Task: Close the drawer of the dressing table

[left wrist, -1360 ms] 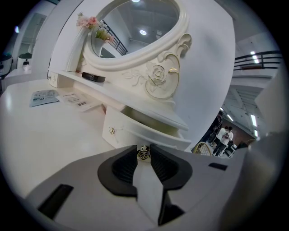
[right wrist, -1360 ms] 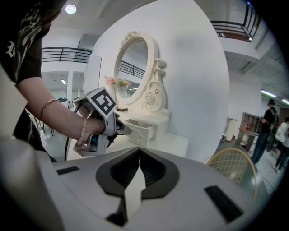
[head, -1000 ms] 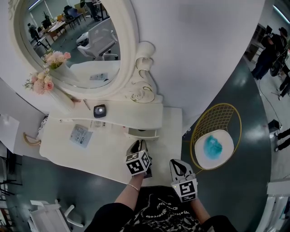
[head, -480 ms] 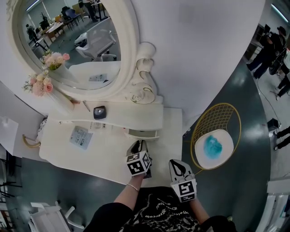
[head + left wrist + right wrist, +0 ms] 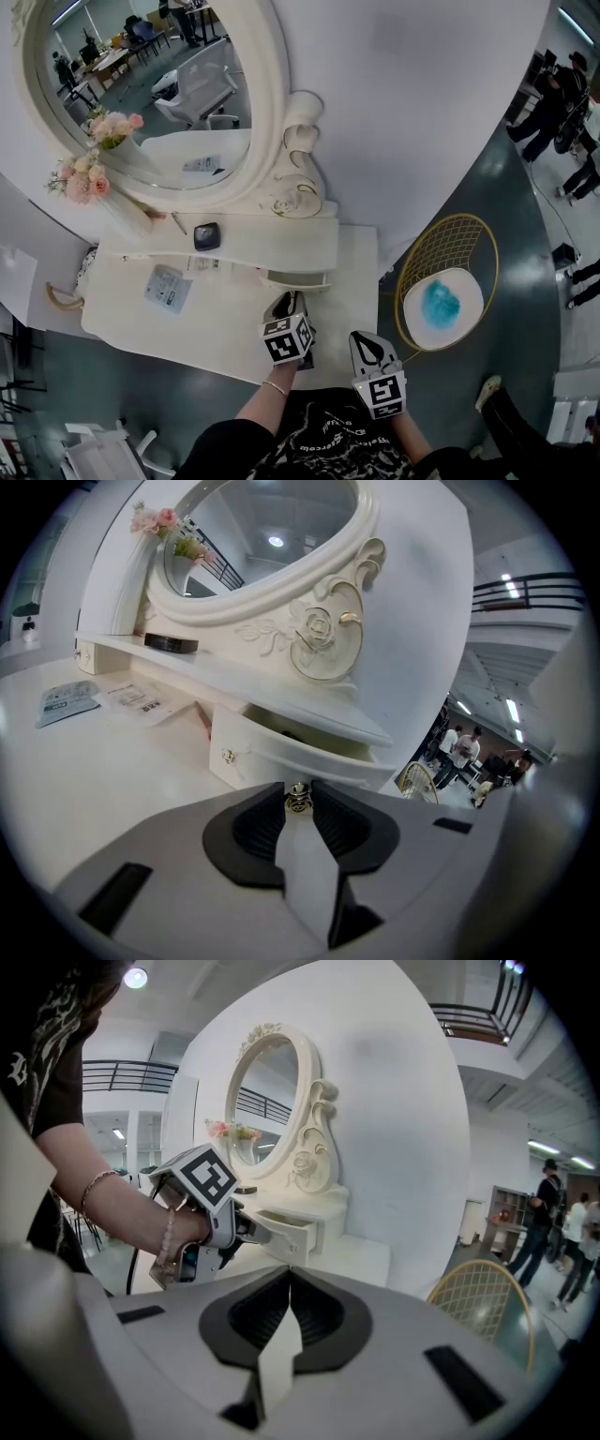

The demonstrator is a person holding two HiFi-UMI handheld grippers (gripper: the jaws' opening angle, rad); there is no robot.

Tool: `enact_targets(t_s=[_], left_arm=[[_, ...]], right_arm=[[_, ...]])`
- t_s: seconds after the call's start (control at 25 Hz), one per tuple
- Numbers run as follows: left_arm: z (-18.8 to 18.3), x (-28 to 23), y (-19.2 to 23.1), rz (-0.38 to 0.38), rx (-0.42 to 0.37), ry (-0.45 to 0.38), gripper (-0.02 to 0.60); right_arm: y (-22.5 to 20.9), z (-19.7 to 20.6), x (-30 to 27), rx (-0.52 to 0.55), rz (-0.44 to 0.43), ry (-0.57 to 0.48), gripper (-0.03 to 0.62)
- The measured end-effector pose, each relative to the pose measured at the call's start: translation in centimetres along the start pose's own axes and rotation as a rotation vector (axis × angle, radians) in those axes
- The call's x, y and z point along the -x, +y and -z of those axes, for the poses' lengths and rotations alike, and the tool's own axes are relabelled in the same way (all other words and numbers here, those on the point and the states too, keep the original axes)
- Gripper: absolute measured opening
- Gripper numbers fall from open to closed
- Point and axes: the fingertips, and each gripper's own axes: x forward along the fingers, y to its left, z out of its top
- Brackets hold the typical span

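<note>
Presently, left tool (image 5: 285, 305) clamped on the gold knob (image 5: 297, 800) of the small drawer (image 5: 281, 754), which stands pulled out atop the white desk (image 5: 187, 323); right tool (image 5: 289, 1275) closed on nothing, held apart alongside.

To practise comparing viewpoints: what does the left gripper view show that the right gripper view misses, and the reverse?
Only the left gripper view: the gold knob clamped in the left tongs, and leaflets on the table. Only the right gripper view: the left gripper's marker cube, the wrist behind it, and the shut, empty right tongs. Both: the mirror and the open drawer.
</note>
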Motion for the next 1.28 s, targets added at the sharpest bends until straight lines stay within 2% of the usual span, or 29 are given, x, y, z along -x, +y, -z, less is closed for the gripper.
enact_targets(t_s=[1.28], left_arm=[[-0.51, -0.86, -0.21, 0.018, -0.024, 0.003, 0.1]], right_arm=[[-0.66, -0.01, -0.39, -0.022, 0.016, -0.002, 0.012]])
